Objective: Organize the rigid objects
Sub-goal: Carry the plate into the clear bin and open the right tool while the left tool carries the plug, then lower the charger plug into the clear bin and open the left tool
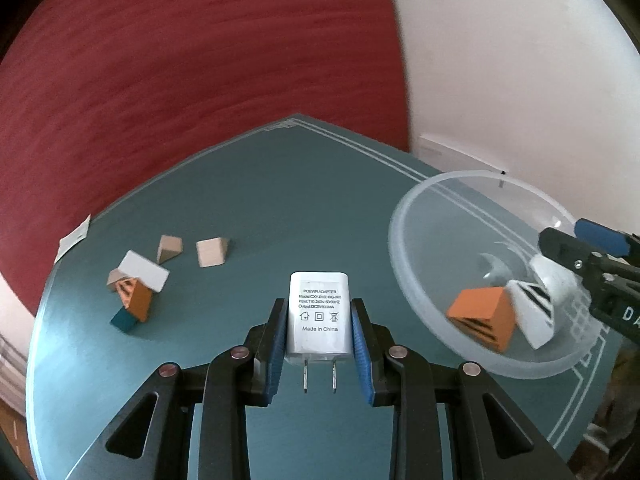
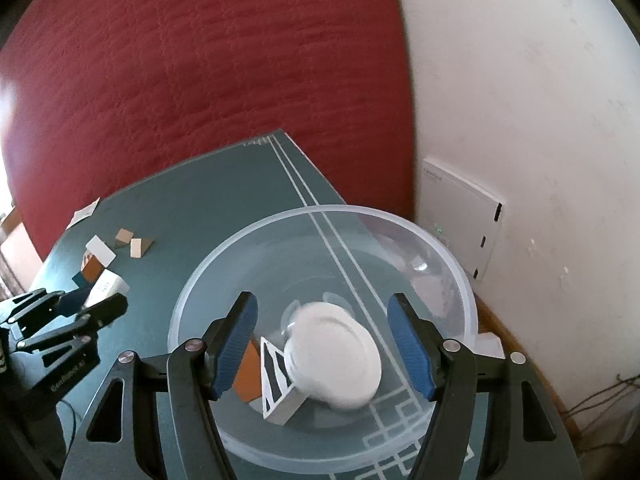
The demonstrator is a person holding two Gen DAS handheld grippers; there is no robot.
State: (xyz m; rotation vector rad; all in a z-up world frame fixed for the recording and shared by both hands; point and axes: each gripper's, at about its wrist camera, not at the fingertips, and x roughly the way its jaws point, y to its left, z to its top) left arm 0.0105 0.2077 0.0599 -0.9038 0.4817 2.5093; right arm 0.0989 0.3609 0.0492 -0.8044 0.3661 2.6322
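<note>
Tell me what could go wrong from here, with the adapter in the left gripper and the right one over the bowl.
1. The left gripper pinches the adapter only by its sides; it may slip before reaching the bowl.
2. The right gripper, open, hangs over the bowl, so the two could collide at the drop.
3. The bowl looks light; a rim knock may tip out the orange block.

Behind the teal table (image 2: pixel 208 184) we see a broad dark-red surface (image 2: pixel 200 80) filling most of the background — its texture ribbed, its nature unclear to us. To the right of it stands a white wall (image 2: pixel 540 100), and low on that wall sits a flat white panel (image 2: pixel 460 216) with dark slots along its right edge. The table bears pale double lines (image 2: pixel 296 184) near its border. At its far left edge lies a small white card (image 2: pixel 84 211) — markings unreadable.
</note>
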